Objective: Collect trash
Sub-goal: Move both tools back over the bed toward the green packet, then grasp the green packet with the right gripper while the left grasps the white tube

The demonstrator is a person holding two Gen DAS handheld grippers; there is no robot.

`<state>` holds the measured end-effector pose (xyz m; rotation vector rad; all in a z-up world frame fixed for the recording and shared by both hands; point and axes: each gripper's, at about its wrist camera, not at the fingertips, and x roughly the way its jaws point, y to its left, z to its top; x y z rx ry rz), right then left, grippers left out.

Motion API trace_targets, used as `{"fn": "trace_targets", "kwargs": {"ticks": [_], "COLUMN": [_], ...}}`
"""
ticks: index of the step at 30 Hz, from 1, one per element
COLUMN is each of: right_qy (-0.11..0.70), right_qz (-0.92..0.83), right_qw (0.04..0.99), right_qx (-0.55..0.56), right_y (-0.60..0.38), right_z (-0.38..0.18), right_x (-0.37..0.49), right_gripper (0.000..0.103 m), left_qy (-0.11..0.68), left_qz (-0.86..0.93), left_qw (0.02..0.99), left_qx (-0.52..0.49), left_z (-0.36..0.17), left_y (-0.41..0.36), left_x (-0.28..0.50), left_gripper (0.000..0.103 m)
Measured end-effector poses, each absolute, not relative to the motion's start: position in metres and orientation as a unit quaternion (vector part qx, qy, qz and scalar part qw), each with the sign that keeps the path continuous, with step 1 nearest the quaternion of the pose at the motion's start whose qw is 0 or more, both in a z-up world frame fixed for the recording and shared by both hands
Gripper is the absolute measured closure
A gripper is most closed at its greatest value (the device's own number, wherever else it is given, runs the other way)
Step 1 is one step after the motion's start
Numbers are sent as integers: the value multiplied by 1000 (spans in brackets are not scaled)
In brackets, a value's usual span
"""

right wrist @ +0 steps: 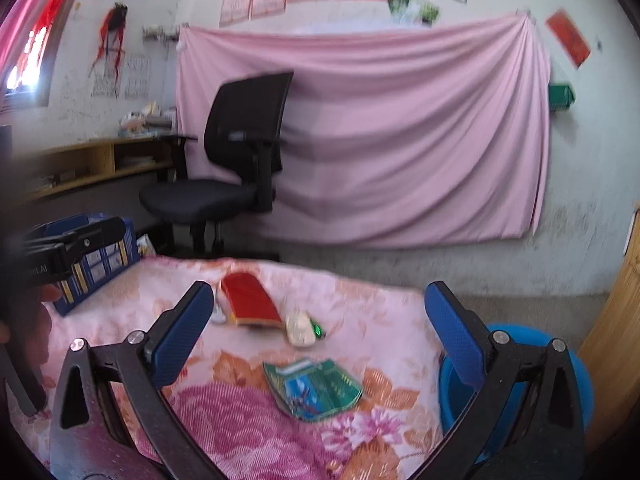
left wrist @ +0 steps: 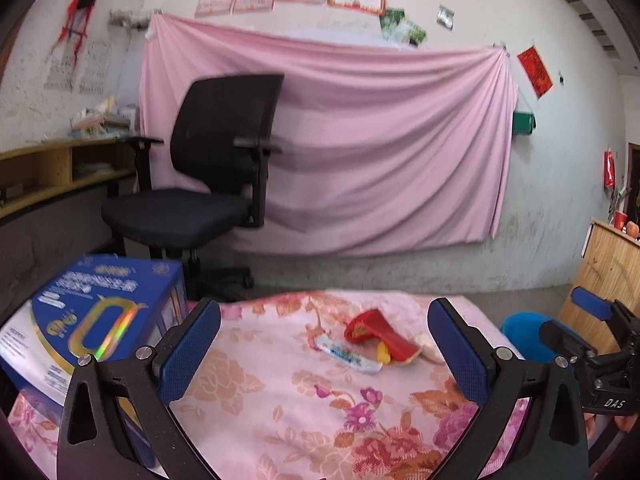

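On the floral tablecloth (right wrist: 132, 312): one red wrapper (right wrist: 250, 300) near the far edge, one cream wrapper (right wrist: 299, 328) just right of it, one white-and-blue wrapper (left wrist: 348, 354) on its left, one green packet (right wrist: 316, 388) nearer the camera, and one blue carton (left wrist: 92, 312) at the left edge. One blue bin (right wrist: 516, 376) stands off the cloth's right edge, contents not visible. Two tongs, left gripper (left wrist: 324, 344) and right gripper (right wrist: 316, 332), both spread wide above the cloth, holding nothing.
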<state>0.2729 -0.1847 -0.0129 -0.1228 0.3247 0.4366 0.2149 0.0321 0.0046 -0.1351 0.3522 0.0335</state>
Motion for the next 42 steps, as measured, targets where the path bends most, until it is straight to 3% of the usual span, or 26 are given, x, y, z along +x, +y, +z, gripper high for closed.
{"fn": "trace_targets", "kwargs": {"ticks": [7,14,26,29,34,38,42], "right_qy": [315,410,457,457,460,465,465], "right_qz": [223,209,220,208,195,204,206], "right_qw": [921,887,859,863,866,861,861], "right_qx": [-43,-31,-67,-60,-12,38,29], "right_y": [-181,-179,-161,-165,-181,-194,-192], "right_z": [-45,-72,-88,-88,-88,-90,-88], "right_x": [320,349,356,359,373,381,379], "right_gripper": [0,0,7,18,49,52,52], "left_qy": [287,379,433,436,452,461,464], "left_qz": [-8,-33,-57,-57,-50,-42,-32], "left_qw": [956,921,897,897,890,886,885], "left_qx": [-69,-86,-71,-54,-29,-7,1], "left_z": [-19,-48,-64,-65,-77,-86,-90], "left_y": [27,26,14,8,-1,-8,-7], "left_x": [252,285,319,330,349,362,362], "left_gripper": [1,3,15,21,29,32,44]}}
